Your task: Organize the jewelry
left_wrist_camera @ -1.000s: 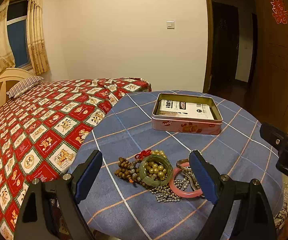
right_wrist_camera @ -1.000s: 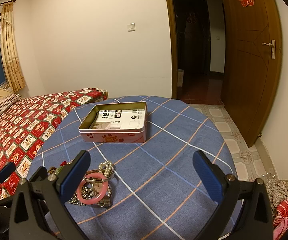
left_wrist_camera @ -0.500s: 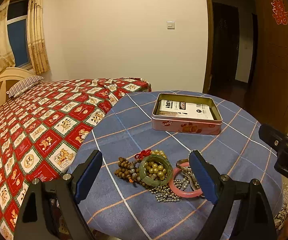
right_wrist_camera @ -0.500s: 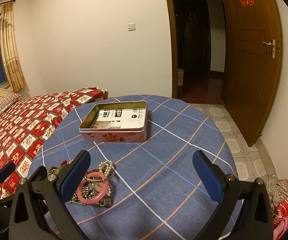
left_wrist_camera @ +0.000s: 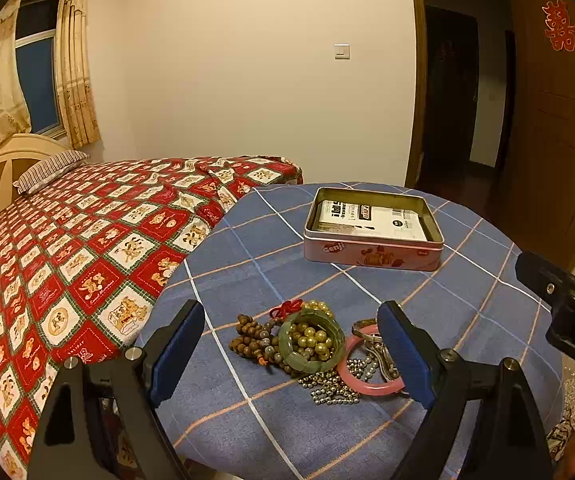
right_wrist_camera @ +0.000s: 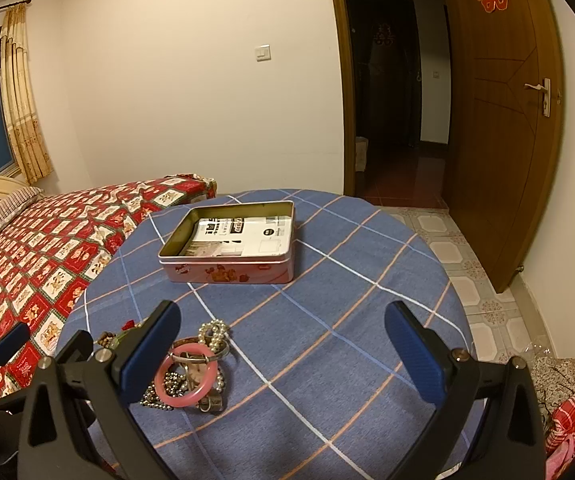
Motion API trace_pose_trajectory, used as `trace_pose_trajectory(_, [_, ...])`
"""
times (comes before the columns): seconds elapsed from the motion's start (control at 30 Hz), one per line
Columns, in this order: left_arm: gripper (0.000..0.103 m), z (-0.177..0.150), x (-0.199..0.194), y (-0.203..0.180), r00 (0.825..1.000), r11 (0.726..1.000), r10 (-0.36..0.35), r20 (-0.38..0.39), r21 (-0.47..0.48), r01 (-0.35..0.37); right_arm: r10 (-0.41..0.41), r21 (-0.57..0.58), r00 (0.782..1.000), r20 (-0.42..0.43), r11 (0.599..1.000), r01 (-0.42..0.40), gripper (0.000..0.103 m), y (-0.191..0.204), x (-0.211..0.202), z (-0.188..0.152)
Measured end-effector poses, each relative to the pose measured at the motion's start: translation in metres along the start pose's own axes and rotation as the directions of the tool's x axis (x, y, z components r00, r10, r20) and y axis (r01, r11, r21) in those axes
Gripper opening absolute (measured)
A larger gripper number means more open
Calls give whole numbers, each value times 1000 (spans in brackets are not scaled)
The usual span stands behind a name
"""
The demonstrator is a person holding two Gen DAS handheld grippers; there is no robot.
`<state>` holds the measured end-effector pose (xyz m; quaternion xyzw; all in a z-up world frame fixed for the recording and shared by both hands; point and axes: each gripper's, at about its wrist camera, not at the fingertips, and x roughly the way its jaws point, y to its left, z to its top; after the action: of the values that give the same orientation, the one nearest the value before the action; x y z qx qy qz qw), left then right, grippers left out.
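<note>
Jewelry pile [left_wrist_camera: 315,346] heaped on the near edge of the round table [left_wrist_camera: 467,280], on blue checked cloth: green jade bangle [left_wrist_camera: 311,340] around gold beads, brown wooden beads to its left, pink bangle [left_wrist_camera: 367,372] and steel ball chain to its right. Centred between the wide-apart fingers of the left gripper [left_wrist_camera: 295,356], straight ahead and close. Off to the left of the right gripper [right_wrist_camera: 283,356], also spread wide, holding nothing. Left one probably nearer for the first pick. Open pink tin [left_wrist_camera: 373,236] farther back, well apart from the pile, long side across the view.
</note>
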<state>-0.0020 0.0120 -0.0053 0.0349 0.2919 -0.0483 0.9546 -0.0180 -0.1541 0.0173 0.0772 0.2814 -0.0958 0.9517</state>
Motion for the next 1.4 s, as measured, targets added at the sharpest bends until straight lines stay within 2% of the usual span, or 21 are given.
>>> trace_pose_trajectory(0.37, [88, -4, 10, 6, 1000, 1000, -15, -25, -2, 15, 4, -9, 1000, -19, 1000, -4, 103, 3, 7, -5])
trace_pose_trajectory(0.5, [88, -6, 17, 13, 999, 999, -41, -30, 13, 41, 6, -13, 999, -34, 1000, -6, 103, 1, 15, -6])
trace_pose_trajectory(0.6, [88, -11, 25, 22, 996, 998, -58, -63, 31, 60, 15, -19, 999, -42, 1000, -16, 103, -4, 22, -7])
trace_pose_trajectory(0.73, [88, -20, 35, 40, 993, 997, -68, -99, 18, 70, 83, -26, 995, -47, 996, -84, 90, -13, 30, -8])
trace_pose_trajectory(0.8, [88, -24, 41, 47, 989, 997, -83, -119, -3, 83, 136, -33, 987, -81, 990, -139, 79, -14, 39, -9])
trace_pose_trajectory(0.83, [88, -24, 45, 49, 988, 996, -92, -126, -9, 92, 159, -34, 982, -98, 986, -162, 67, -13, 43, -11])
trace_pose_trajectory(0.87, [85, -25, 47, 49, 987, 995, -98, -130, -11, 97, 180, -35, 976, -120, 982, -186, 61, -12, 48, -13])
trace_pose_trajectory(0.9, [82, -24, 49, 49, 986, 994, -105, -133, -10, 105, 197, -37, 970, -140, 978, -204, 59, -10, 53, -15])
trace_pose_trajectory(0.97, [67, -22, 54, 45, 980, 991, -136, -147, -9, 136, 235, -38, 955, -181, 969, -245, 57, -5, 62, -20])
trace_pose_trajectory(1.07, [53, -20, 65, 41, 970, 985, -169, -175, -11, 170, 290, -29, 931, -221, 952, -303, 57, 1, 70, -26])
trace_pose_trajectory(1.23, [53, -19, 84, 33, 949, 978, -208, -236, -22, 209, 309, -13, 914, -264, 946, -323, 57, 2, 82, -29])
trace_pose_trajectory(1.4, [53, -22, 99, 32, 939, 981, -193, -285, -37, 191, 339, -11, 894, -294, 934, -358, 57, 6, 89, -29])
